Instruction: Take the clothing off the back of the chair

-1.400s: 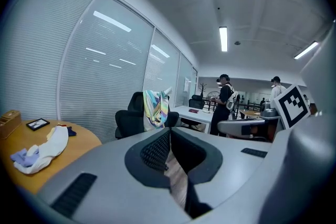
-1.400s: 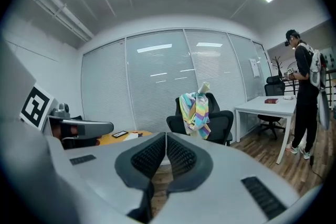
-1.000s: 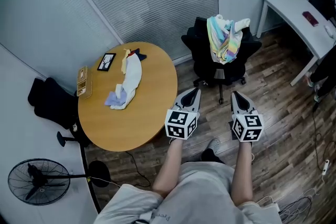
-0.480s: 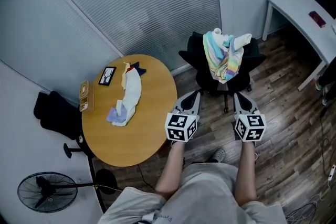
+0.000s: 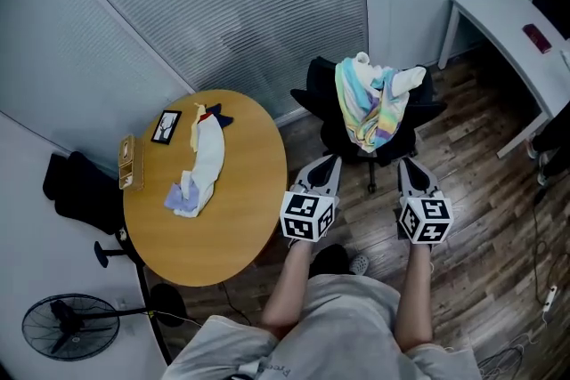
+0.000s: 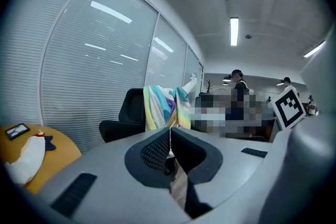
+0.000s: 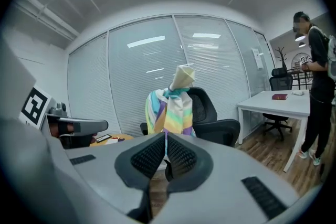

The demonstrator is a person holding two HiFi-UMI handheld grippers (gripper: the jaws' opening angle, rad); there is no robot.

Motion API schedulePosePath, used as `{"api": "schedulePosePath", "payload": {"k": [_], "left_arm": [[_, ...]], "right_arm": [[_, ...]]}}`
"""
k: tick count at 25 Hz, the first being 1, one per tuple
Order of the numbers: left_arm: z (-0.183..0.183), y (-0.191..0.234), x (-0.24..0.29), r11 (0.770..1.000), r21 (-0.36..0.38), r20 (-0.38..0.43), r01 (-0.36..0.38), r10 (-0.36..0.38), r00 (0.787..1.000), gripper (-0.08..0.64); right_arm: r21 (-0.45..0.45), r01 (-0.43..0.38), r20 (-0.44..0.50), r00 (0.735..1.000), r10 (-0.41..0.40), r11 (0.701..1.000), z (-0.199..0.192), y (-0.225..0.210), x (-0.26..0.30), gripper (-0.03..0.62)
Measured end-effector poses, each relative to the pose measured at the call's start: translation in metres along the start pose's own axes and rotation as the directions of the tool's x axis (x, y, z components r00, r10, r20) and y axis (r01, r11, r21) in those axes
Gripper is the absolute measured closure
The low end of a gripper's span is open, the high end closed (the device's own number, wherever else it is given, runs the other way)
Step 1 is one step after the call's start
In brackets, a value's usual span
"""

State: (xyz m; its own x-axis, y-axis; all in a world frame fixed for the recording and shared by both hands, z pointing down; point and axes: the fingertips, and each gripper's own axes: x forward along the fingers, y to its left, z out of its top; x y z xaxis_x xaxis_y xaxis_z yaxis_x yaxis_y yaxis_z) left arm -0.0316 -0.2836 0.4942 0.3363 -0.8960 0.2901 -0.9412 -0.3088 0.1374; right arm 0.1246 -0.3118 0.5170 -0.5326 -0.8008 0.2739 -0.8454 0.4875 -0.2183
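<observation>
A pastel striped garment (image 5: 370, 99) hangs over the back of a black office chair (image 5: 335, 115) by the blinds; it also shows as the garment (image 6: 164, 107) in the left gripper view and the garment (image 7: 170, 112) in the right gripper view. My left gripper (image 5: 328, 161) is shut and empty, short of the chair on its near left. My right gripper (image 5: 406, 163) is shut and empty too, level with it on the near right. Both point at the chair across bare wooden floor.
A round wooden table (image 5: 236, 218) stands left of the chair with a white cloth (image 5: 201, 166), a phone (image 5: 163, 127) and a small tray on it. A white desk (image 5: 503, 27) is at the right. A fan (image 5: 69, 327) and a black bag stand lower left. A person (image 7: 317, 81) stands far right.
Both grippers have moved forward towards the chair, which now sits nearer and more centred ahead of them. Their jaws stayed shut.
</observation>
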Motion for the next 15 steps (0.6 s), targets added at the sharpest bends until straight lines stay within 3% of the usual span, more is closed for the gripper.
{"api": "schedulePosePath", "payload": {"k": [7, 15], "left_arm": [[0.002, 0.014, 0.010, 1.000, -0.014, -0.008, -0.010, 0.010, 1.000, 0.531], [0.026, 0.027, 0.036, 0.994, -0.071, 0.029, 0.078, -0.076, 0.997, 0.528]], "right_arm": [[0.009, -0.009, -0.009, 1.000, 0.009, 1.000, -0.002, 0.004, 0.015, 0.565], [0.024, 0.030, 0.028, 0.999, -0.031, 0.999, 0.017, -0.003, 0.033, 0.563]]}}
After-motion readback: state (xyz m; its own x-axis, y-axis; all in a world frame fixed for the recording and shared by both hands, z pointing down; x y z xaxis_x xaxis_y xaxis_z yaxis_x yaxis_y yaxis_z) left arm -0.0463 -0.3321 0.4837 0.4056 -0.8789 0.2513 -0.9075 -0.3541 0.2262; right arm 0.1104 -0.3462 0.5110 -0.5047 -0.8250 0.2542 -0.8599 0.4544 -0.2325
